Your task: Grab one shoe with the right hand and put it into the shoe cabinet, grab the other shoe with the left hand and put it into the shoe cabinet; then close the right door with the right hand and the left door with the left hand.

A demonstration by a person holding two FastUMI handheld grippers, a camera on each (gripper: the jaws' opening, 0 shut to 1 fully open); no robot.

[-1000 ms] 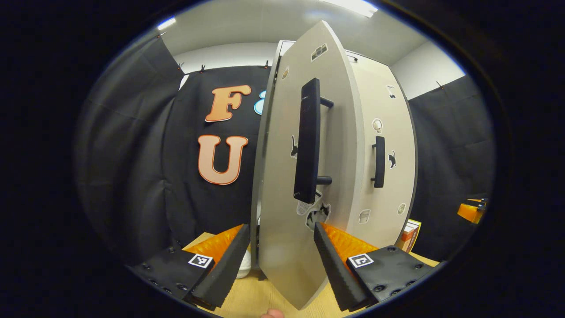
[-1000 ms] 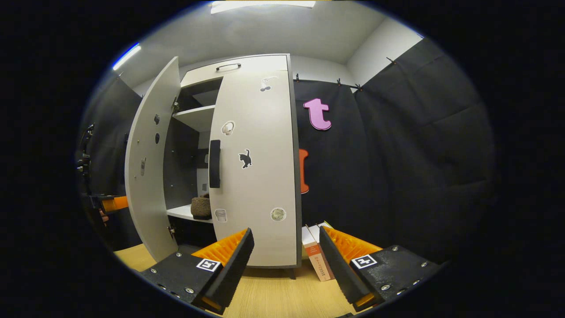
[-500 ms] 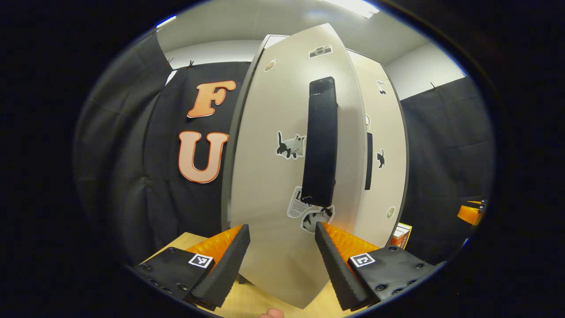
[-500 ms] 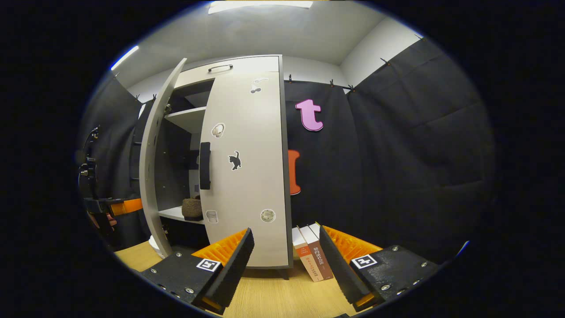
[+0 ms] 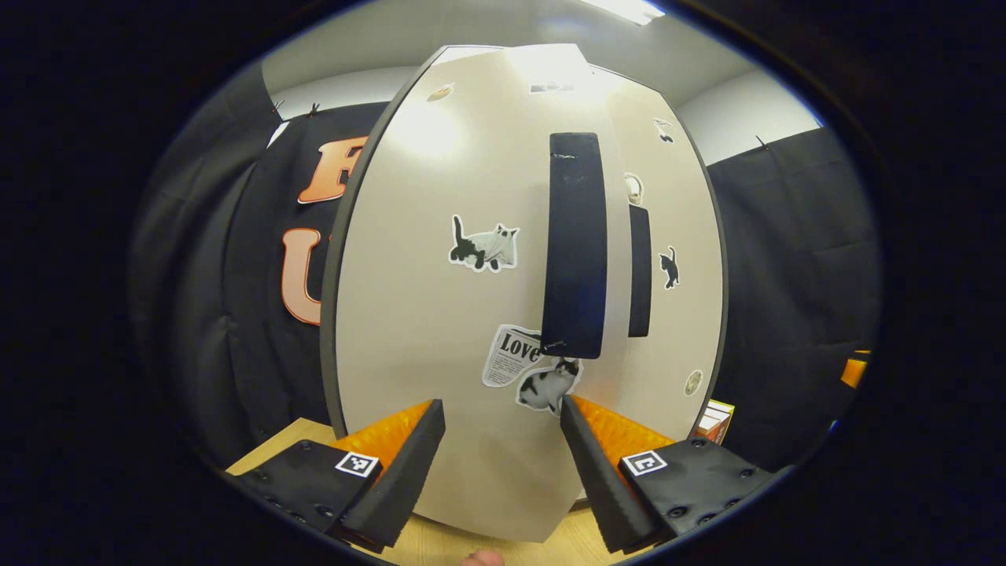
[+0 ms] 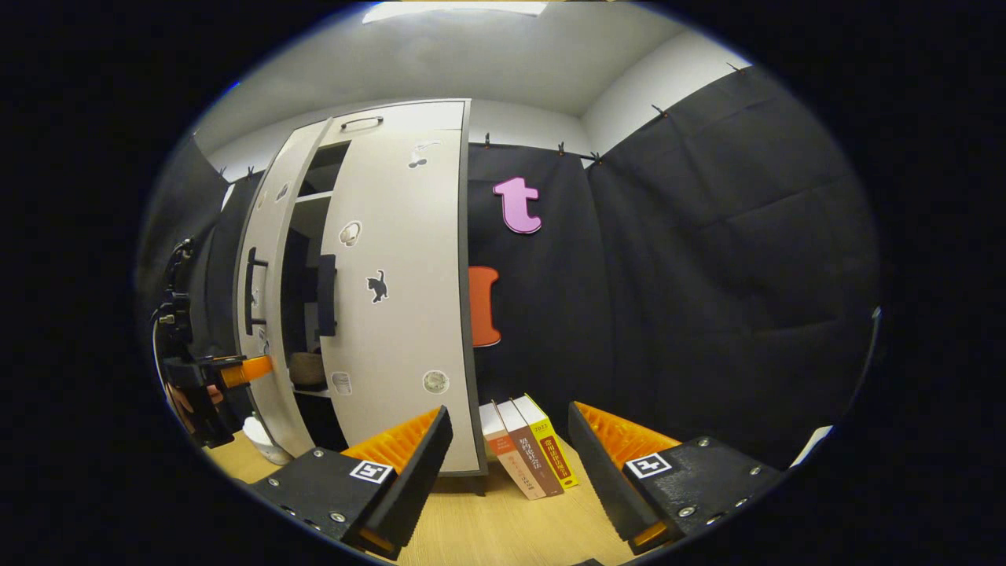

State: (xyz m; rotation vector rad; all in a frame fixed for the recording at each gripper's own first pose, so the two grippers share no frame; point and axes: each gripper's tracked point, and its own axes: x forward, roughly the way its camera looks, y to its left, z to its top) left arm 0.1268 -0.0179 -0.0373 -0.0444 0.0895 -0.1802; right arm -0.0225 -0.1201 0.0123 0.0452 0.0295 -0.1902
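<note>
— Where are the doors?
— The left door [image 5: 440, 314] stands just ahead of the left gripper [image 5: 501, 464], not quite flush; the right door [image 6: 397, 314] lies flat against the cabinet [image 6: 409, 118].
— The grippers?
— Both spread, holding nothing — the right gripper [image 6: 509, 472] hangs over the floor [image 6: 487, 527] near the books [image 6: 526, 456].
— The shoes?
— One shows on a shelf through the gap [image 6: 308, 368]; a white one [image 6: 259, 436] sits at the cabinet's foot.
</note>
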